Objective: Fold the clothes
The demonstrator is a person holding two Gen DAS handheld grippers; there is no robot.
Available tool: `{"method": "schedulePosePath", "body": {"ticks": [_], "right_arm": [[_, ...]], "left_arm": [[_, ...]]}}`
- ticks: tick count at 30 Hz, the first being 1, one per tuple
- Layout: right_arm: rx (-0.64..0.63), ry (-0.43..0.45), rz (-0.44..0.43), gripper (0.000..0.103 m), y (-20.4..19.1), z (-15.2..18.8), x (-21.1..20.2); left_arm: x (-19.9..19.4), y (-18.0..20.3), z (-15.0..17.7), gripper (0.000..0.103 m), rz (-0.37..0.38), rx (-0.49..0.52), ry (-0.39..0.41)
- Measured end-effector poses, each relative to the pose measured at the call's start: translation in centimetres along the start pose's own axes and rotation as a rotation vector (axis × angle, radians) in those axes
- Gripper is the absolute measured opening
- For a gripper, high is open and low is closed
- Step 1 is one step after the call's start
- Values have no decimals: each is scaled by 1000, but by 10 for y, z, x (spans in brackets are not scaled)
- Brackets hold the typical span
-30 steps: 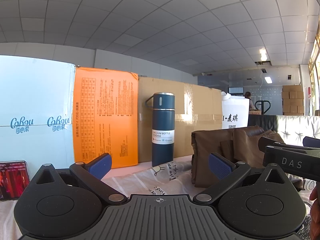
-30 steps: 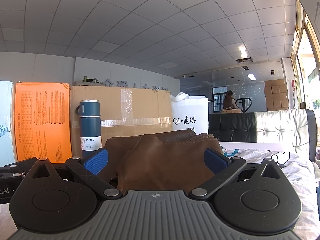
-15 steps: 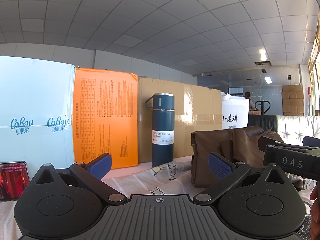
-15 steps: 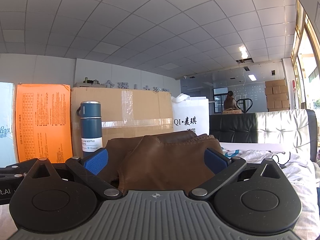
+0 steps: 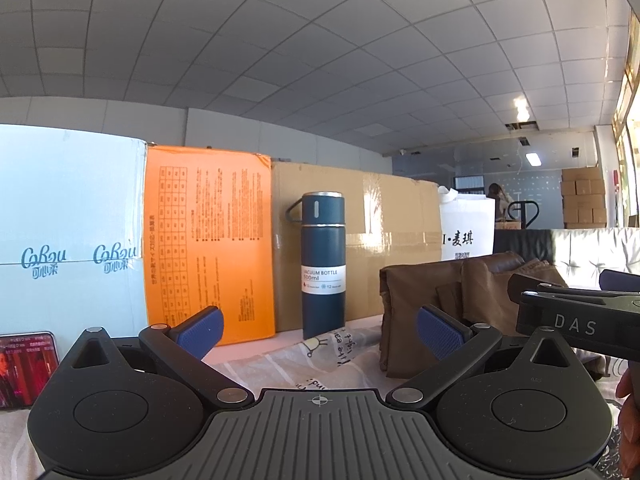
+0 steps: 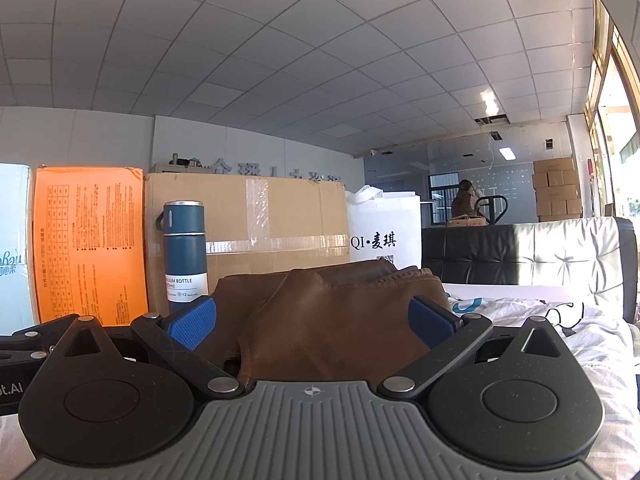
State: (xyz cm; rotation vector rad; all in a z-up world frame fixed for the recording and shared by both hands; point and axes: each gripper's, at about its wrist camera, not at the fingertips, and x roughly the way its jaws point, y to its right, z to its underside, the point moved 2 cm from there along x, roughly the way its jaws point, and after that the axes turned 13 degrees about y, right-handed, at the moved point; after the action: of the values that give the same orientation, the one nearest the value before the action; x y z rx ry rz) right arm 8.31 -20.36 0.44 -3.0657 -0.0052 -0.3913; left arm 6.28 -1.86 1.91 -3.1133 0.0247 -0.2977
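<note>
Nothing moved since earlier frames. Brown garment (image 6: 332,320): folded bundle, centre bed, right of vacuum bottle (image 5: 322,264). Left gripper (image 5: 318,330), right gripper (image 6: 312,320): both spread, empty. Folding apparently complete.

Matt leathery brown garment (image 6: 332,320) (stitched seams), taped cardboard box (image 6: 280,228)
</note>
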Motion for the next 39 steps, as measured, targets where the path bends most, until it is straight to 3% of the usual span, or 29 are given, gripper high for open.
{"method": "schedulePosePath", "body": {"ticks": [39], "right_arm": [[4,-7,-11,103,0,0,1]], "left_arm": [[-1,1,0,103,-2,7,5]]}}
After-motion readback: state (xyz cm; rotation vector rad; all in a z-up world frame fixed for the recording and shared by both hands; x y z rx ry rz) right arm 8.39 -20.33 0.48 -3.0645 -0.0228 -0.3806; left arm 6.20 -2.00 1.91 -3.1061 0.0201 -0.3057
